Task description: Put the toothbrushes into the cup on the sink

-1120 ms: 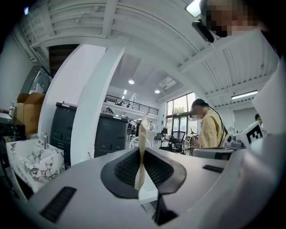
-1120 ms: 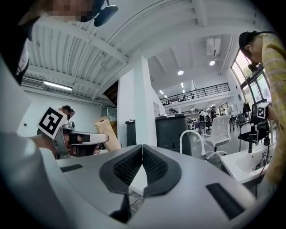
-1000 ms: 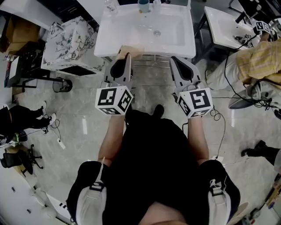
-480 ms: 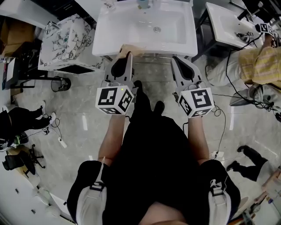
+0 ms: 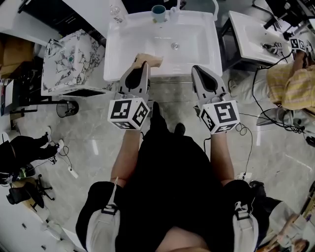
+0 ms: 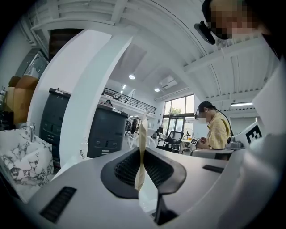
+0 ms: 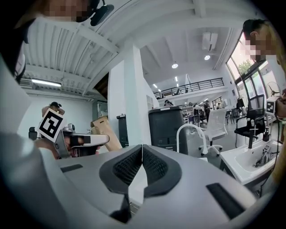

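Observation:
A teal cup (image 5: 159, 12) stands on the back rim of the white sink (image 5: 117, 60), beside the faucet (image 5: 214, 7). My left gripper (image 5: 141, 65) is at the sink's front edge, shut on a thin beige sheet (image 5: 149, 60) that sticks out over the rim. In the left gripper view that sheet (image 6: 143, 129) shows edge-on, pinched between the closed jaws of my left gripper (image 6: 141, 154). My right gripper (image 5: 198, 70) hovers by the front edge too. Its jaws are shut with nothing between them, as the right gripper (image 7: 142, 150) view confirms. No toothbrush is visible.
A marble-patterned cabinet (image 5: 73, 55) stands left of the sink, with a black bin (image 5: 68, 94) on the floor below it. A small bottle (image 5: 115, 12) sits at the sink's back left corner. A second sink (image 5: 248, 30) and a person in yellow (image 5: 291, 78) are to the right.
The sink has come closer and both grippers have moved forward to its front edge. The beige sheet now overlaps the rim. Neither gripper has changed its state.

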{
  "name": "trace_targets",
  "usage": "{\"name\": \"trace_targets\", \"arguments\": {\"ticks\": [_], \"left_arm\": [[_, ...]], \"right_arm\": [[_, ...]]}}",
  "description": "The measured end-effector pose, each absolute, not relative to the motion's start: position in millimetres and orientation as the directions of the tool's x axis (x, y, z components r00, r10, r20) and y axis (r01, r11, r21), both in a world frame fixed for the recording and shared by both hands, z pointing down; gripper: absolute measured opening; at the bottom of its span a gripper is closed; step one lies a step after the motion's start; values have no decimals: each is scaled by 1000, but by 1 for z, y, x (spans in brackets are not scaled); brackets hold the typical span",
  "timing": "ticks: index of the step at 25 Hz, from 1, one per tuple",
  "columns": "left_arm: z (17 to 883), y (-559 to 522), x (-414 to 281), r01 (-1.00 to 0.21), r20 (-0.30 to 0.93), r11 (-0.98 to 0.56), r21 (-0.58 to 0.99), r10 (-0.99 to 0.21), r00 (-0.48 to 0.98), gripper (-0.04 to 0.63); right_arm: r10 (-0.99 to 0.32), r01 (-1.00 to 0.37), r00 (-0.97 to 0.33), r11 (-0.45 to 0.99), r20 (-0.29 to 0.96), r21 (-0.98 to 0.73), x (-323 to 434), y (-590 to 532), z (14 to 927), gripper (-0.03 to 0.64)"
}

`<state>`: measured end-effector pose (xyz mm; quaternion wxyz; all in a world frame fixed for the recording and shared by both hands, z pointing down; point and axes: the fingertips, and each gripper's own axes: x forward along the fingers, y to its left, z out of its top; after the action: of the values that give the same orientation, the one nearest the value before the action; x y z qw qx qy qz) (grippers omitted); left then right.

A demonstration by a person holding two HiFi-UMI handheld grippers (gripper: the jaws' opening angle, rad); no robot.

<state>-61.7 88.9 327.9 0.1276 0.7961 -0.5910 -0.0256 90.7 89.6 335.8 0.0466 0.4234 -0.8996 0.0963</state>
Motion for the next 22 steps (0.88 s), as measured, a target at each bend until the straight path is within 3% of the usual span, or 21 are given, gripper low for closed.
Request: {"name": "trace_targets", "arguments": {"ticks": [22], "left_arm": [[333,-29,-162,-900,83,-342,272,-923,376,38]], "right_arm": [[-815,-838,-545,536,197,-100,0,-21,334,31]]}}
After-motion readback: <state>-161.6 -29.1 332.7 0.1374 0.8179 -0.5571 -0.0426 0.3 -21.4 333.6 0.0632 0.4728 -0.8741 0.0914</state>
